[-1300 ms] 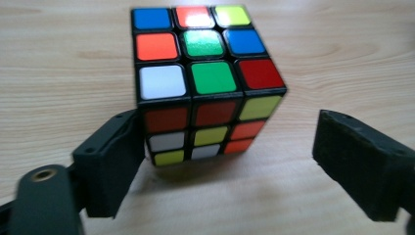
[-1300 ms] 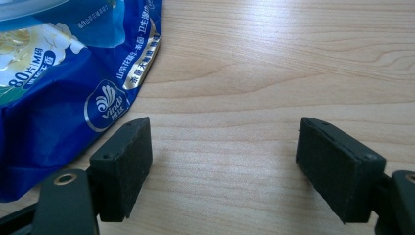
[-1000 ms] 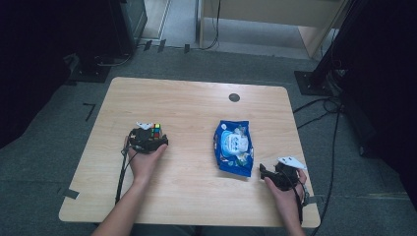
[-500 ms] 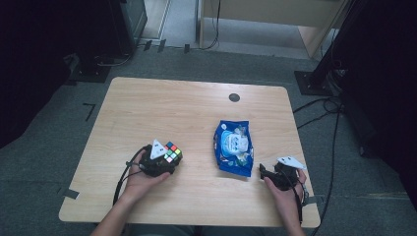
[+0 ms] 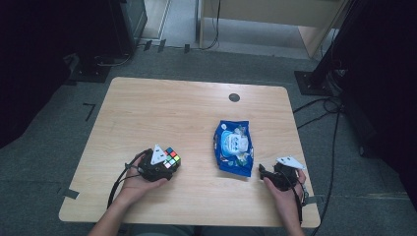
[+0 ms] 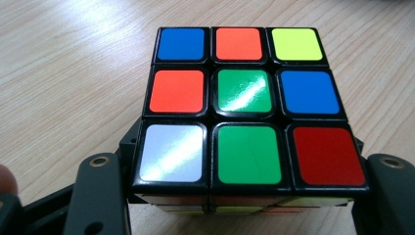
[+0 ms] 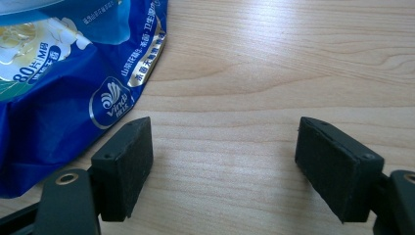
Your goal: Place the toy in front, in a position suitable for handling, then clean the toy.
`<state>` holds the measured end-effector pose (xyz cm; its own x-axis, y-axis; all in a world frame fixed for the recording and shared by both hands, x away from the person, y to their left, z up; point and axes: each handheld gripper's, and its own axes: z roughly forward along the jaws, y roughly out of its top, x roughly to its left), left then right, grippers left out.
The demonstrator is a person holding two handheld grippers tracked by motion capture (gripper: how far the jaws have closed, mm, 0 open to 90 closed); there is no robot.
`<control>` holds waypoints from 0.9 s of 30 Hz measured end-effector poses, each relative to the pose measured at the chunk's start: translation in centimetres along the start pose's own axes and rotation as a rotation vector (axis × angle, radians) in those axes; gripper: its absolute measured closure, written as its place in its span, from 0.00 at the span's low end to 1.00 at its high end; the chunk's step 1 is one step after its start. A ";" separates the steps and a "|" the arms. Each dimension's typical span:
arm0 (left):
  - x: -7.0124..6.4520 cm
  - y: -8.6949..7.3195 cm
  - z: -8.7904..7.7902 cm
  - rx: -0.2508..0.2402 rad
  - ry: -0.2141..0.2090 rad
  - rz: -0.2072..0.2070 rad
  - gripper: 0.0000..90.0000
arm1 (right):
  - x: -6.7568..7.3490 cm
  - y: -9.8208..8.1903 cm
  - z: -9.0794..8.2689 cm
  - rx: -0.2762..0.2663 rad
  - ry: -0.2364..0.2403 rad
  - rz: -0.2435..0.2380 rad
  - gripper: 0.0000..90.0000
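Note:
A scrambled Rubik's cube [image 5: 171,158] sits low over the wooden table [image 5: 172,113] at the front left. My left gripper [image 5: 167,164] is shut on it, one jaw on each side. In the left gripper view the cube [image 6: 240,103] shows a green centre on top, with the left gripper [image 6: 242,196] clamping its lower edge. A blue pack of wet wipes [image 5: 233,147] lies right of centre. My right gripper [image 5: 262,172] rests just beyond the pack's near right corner. In its own view the right gripper [image 7: 225,166] stands open over bare wood, the pack [image 7: 58,73] beside its left jaw.
A small dark round grommet [image 5: 234,97] sits in the tabletop at the back. Cables [image 5: 334,123] and dark stands lie on the grey floor to the right of the table, and a black cabinet [image 5: 123,19] stands at the back left.
My left gripper has moved toward the near edge and rightward, and has shut on the cube, which came along. The right gripper and the wipes pack have stayed put.

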<state>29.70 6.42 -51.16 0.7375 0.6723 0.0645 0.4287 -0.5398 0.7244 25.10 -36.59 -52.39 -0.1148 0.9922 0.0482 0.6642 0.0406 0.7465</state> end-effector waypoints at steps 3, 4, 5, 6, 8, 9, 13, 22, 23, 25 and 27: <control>0.1 -0.1 0.0 0.010 0.002 -0.037 0.21 | -0.1 0.0 0.0 -0.005 0.006 -0.001 0.25; 0.1 -0.1 0.0 0.010 0.002 -0.037 0.19 | -0.1 0.0 0.0 -0.005 0.006 -0.001 0.25; 0.1 -0.2 0.0 0.004 0.000 -0.046 0.19 | -0.1 0.0 0.0 -0.006 0.009 -0.004 0.25; 0.1 -0.2 0.0 0.006 0.000 -0.050 0.19 | -0.1 0.0 0.0 -0.006 0.009 -0.004 0.25; 0.1 -0.2 0.1 0.013 0.005 -0.045 0.19 | -0.1 0.0 0.0 -0.012 0.010 -0.001 0.26; -0.1 -0.2 0.3 0.018 0.020 -0.034 0.21 | 0.0 0.0 -0.2 -0.019 0.007 -0.003 0.27; -0.4 -0.2 0.3 0.008 0.038 -0.013 0.32 | 0.1 0.4 -0.5 -0.044 0.006 -0.009 0.28; -0.2 -0.3 0.3 -0.004 0.004 -0.032 0.37 | 2.1 4.0 -2.2 -0.142 0.082 -0.070 0.33; -0.2 -0.4 0.3 -0.010 0.001 -0.039 0.37 | 2.6 4.9 -2.4 -0.156 0.102 -0.088 0.34; -0.2 -0.4 0.3 -0.012 0.000 -0.041 0.37 | 2.9 5.3 -2.4 -0.161 0.111 -0.087 0.34; -0.1 -0.5 0.2 -0.012 -0.002 -0.040 0.37 | 3.5 6.5 -2.3 -0.171 0.136 -0.093 0.36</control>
<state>29.53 6.47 -51.68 0.7208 0.6924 0.0339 0.4517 -0.5061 0.7347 27.31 -33.17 -45.86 -0.2756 0.9598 0.0540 0.5129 0.0993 0.8527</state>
